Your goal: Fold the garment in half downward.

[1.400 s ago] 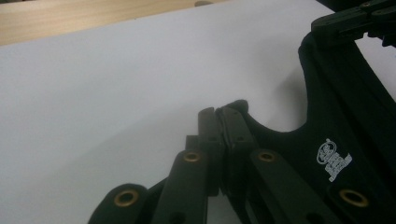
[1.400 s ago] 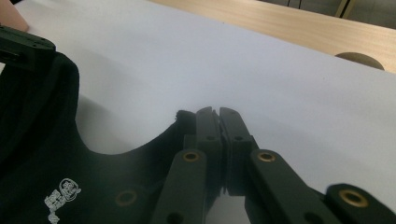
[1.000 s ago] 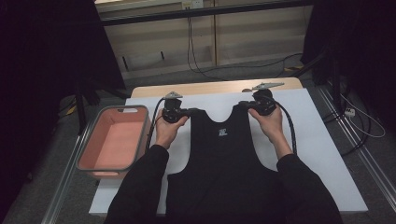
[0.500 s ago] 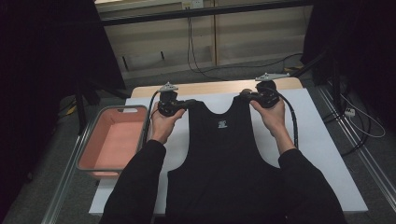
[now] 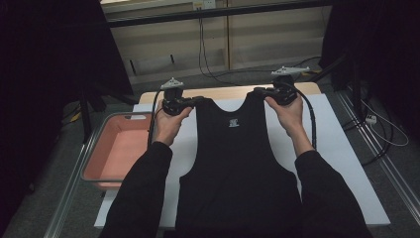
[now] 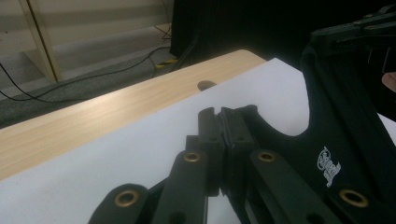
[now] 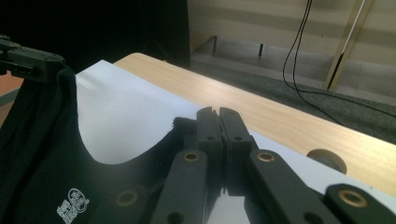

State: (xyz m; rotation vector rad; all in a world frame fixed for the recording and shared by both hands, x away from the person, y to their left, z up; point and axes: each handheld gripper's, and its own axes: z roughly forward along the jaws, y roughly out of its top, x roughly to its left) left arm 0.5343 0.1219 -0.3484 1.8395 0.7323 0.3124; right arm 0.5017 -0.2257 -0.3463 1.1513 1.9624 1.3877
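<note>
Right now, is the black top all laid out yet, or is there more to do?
Mostly laid out: the black top spreads flat on the white table cover. In hand: the left gripper and right gripper each pinch a shoulder strap. Left, probably: letting go; the pink tray holds nothing.

The vest [image 5: 235, 163] is lying in the middle of the frame on the table [image 5: 341, 163], reaching down to the bottom edge. The left gripper [image 5: 185, 104] is sitting at the vest's upper left strap, and the right gripper [image 5: 262, 91] at its upper right strap. The tray [image 5: 94, 158] is sitting at the left, beside the table.
</note>
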